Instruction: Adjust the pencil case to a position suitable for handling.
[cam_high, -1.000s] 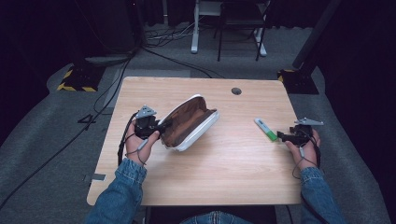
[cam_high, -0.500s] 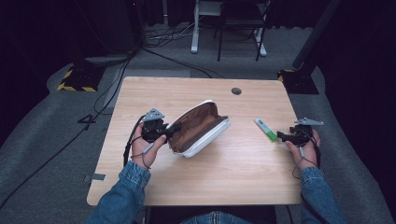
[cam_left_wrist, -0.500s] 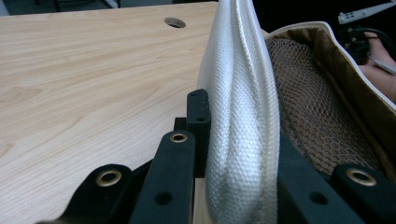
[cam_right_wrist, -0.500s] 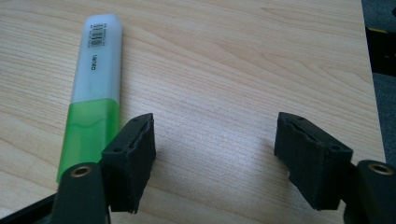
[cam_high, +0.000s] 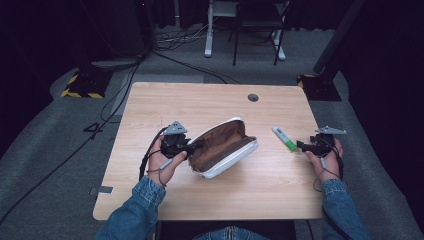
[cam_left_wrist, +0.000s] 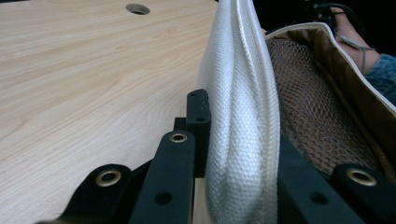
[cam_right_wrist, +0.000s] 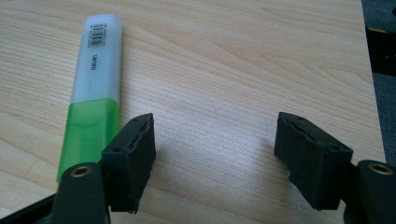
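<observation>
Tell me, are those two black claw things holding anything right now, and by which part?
The left gripper is shut on the white pouch, pinching the rim of its open mouth. The right gripper is open and holds nothing; the green highlighter lies beside it.

This looks like a lab or recording studio. A plain wooden bench (cam_high: 210, 105) with a cable hole (cam_high: 253, 97) stands on grey carpet (cam_high: 45, 165), ringed by dark surroundings. Loose cables (cam_high: 175, 42) run over the floor, yellow-and-black hazard-striped stand bases (cam_high: 80, 86) sit at the corners, and a white desk frame (cam_high: 210, 30) stands behind.
</observation>
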